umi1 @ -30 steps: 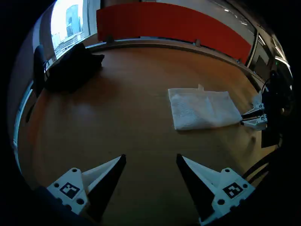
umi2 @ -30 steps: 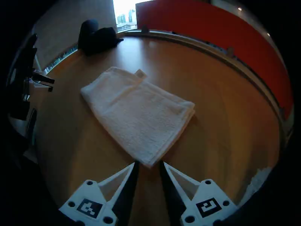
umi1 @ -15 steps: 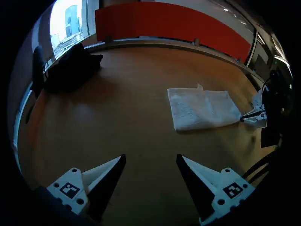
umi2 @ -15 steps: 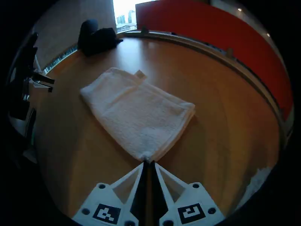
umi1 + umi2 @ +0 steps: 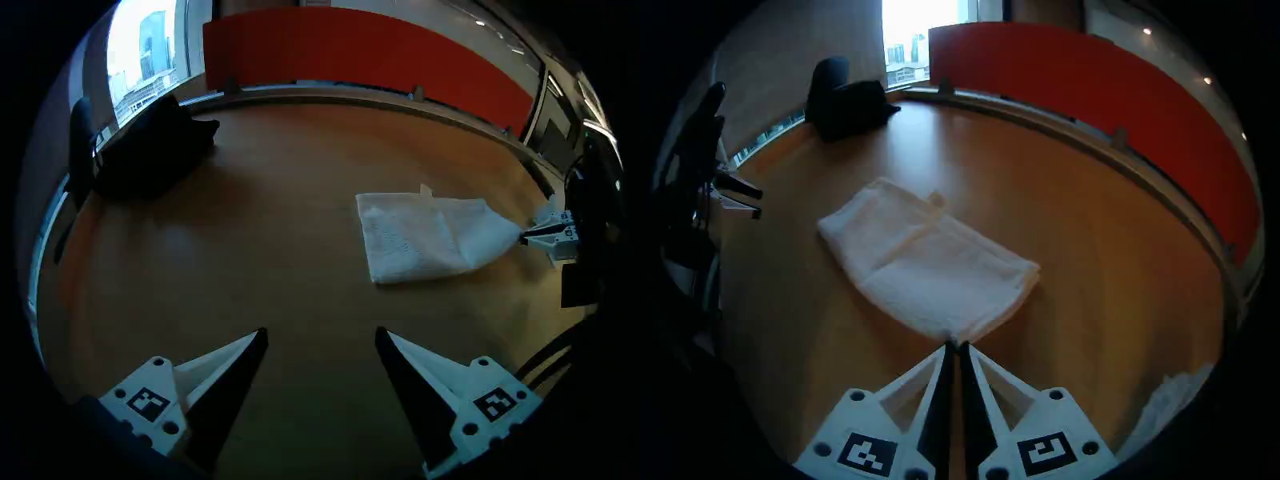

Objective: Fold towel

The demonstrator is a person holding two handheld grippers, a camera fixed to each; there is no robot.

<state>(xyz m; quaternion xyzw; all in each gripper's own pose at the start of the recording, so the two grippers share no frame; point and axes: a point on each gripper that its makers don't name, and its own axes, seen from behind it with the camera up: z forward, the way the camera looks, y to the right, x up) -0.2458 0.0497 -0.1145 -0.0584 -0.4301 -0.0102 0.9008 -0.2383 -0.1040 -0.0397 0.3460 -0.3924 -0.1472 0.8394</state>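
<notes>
— What does my right gripper (image 5: 954, 346) have?
— Its fingers are pressed almost together on the near corner of the white towel (image 5: 928, 268), and I can see cloth pinched at the tips. In the left gripper view that corner comes to a point and sits a little above the table (image 5: 240, 240).
— And my left gripper (image 5: 320, 332)?
— The fingers are spread wide with nothing between them. It hovers over bare wood, well apart from the towel.
— Where does the towel lie?
— Folded, mid-table, flat apart from that corner. Its small loop tag (image 5: 938, 198) is on the far edge.
— What's farther out?
— A black bag (image 5: 850, 102) is at the far left of the table, near the window (image 5: 920, 32). A red panel (image 5: 1088, 88) runs along the far right side.
</notes>
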